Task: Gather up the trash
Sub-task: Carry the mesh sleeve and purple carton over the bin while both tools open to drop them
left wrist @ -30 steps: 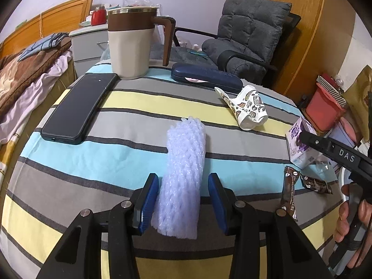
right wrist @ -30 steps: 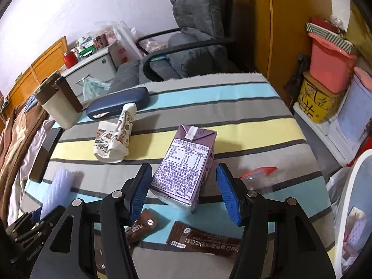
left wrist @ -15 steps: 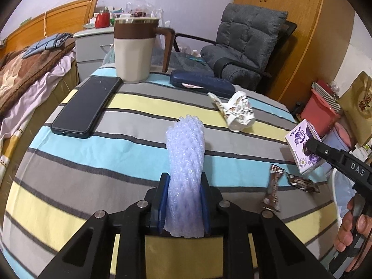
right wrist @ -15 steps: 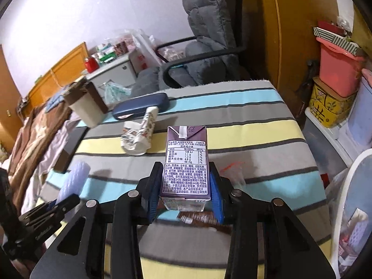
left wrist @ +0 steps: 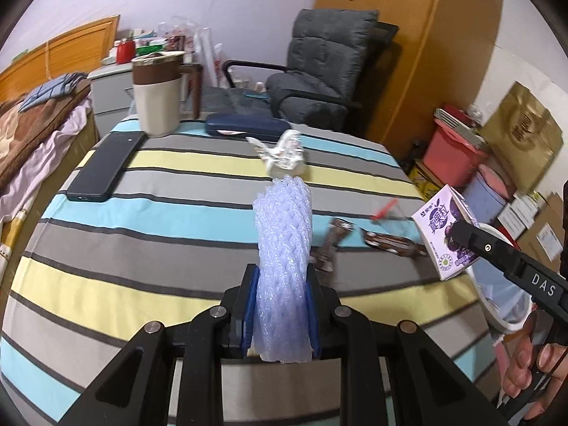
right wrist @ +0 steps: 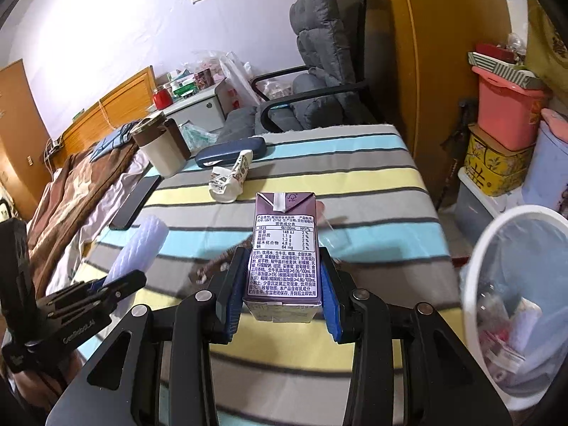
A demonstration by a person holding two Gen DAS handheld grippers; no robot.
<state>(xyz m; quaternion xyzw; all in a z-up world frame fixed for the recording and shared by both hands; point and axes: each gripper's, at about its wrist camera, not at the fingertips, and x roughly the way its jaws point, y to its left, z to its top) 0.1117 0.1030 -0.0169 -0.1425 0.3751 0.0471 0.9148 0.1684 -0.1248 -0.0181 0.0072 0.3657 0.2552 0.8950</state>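
Observation:
My left gripper [left wrist: 282,309] is shut on a pale lilac foam net sleeve [left wrist: 284,248], held up above the striped table [left wrist: 142,248]. A purple drink carton [right wrist: 284,248] is clamped between the blue pads of my right gripper [right wrist: 282,305], lifted off the table. In the left wrist view the same carton [left wrist: 440,227] shows at the right, in the other gripper. A crumpled patterned paper cup [left wrist: 284,156], two brown snack wrappers [left wrist: 390,243] and a clear straw wrapper with a red tip [left wrist: 385,211] lie on the cloth. The white-rimmed trash bin [right wrist: 475,248] with a clear liner stands at the right.
A beige and brown mug [left wrist: 158,99], a black phone [left wrist: 106,167] and a dark blue case [left wrist: 245,126] sit at the table's far side. A grey armchair [left wrist: 319,81] stands behind it, a bed [left wrist: 32,131] on the left, and stacked boxes with a pink bucket [right wrist: 504,117] on the right.
Both grippers closed on their items, the left on the foam sleeve and the right on the carton. Both then lifted them off the table and drew back.

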